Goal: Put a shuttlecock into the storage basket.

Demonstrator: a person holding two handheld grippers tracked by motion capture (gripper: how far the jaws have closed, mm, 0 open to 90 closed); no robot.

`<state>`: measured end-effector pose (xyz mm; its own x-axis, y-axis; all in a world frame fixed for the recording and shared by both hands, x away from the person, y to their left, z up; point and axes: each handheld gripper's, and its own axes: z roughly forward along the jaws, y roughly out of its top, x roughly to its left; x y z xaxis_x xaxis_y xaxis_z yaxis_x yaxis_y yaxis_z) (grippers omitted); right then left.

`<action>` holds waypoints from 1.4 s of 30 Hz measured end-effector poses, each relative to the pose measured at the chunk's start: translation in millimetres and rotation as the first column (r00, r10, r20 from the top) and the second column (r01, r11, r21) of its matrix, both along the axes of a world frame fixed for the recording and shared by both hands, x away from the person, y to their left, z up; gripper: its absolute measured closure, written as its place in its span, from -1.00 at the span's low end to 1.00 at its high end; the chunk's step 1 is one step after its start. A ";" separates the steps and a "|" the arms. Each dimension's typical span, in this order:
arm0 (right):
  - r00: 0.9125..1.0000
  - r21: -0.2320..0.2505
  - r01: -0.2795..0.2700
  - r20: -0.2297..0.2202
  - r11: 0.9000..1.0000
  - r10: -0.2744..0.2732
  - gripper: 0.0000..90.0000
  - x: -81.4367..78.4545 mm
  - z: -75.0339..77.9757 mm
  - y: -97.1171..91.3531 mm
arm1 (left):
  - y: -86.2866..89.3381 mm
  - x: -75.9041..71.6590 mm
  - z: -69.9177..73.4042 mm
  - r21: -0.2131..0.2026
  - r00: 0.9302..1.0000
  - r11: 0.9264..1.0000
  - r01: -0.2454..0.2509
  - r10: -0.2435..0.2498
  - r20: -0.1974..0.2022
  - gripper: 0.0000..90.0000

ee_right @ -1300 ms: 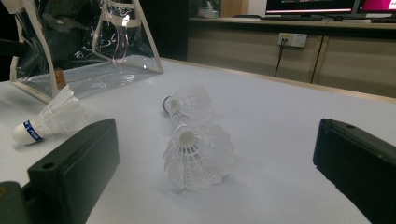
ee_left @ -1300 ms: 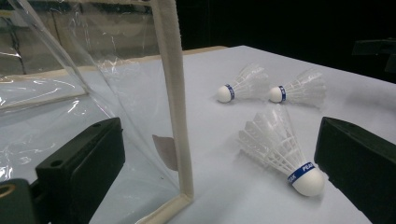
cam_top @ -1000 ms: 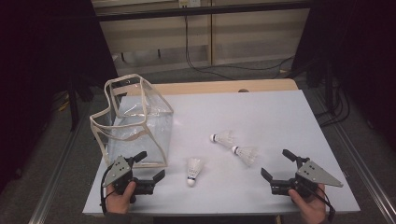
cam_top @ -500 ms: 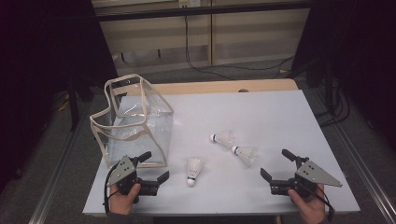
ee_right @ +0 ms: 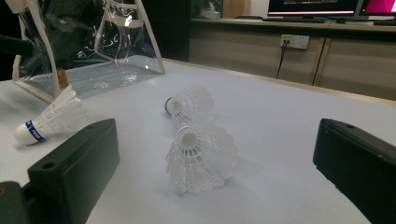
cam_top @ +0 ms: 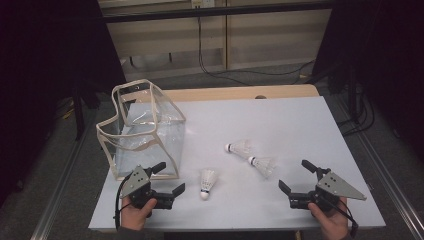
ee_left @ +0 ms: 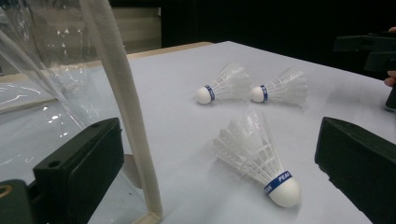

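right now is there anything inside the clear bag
Nothing visible inside the clear bag: its walls show only the table and glare. All three shuttlecocks lie outside on the table. Creases and reflections could hide something small.

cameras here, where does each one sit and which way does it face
High view: above the person's side, looking forward and down on the table; both hands, left tool and right tool at bottom.
Left gripper view: on the left tool, looking past the bag edge at three shuttlecocks; own jaws at bottom.
Right gripper view: on the right tool, facing the bag; own jaws at bottom.
Both gripper views share the near shuttlecock.
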<state>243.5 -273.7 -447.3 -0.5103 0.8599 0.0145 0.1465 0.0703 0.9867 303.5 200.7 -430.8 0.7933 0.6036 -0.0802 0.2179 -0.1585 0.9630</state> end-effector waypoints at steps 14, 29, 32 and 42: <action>1.000 -0.004 0.000 0.000 1.000 0.000 -0.99 0.4 -0.6 0.5 | -13.0 1.3 -0.5 0.010 0.999 1.000 0.024 -0.024 -0.028 -0.97; 1.000 -0.008 -0.003 0.001 1.000 0.003 -0.99 0.1 -0.8 0.4 | -22.5 2.9 -0.7 0.042 0.999 0.999 0.025 -0.023 -0.044 -0.96; 1.000 -0.008 -0.001 0.003 1.000 0.001 -0.99 -0.6 -0.6 -0.3 | -25.6 3.4 -0.6 0.041 0.998 0.999 0.028 -0.026 -0.055 -0.96; 1.000 -0.009 0.001 0.000 1.000 -0.001 -0.99 -1.4 -0.2 -0.5 | -35.8 2.6 -0.7 0.074 0.994 0.996 0.056 -0.049 -0.094 -0.95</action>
<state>242.1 -274.1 -447.6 -0.5097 0.8603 0.0065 0.1467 0.0795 0.9860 306.2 164.9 -431.5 0.8153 0.5684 -0.1099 0.2949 -0.2443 0.9238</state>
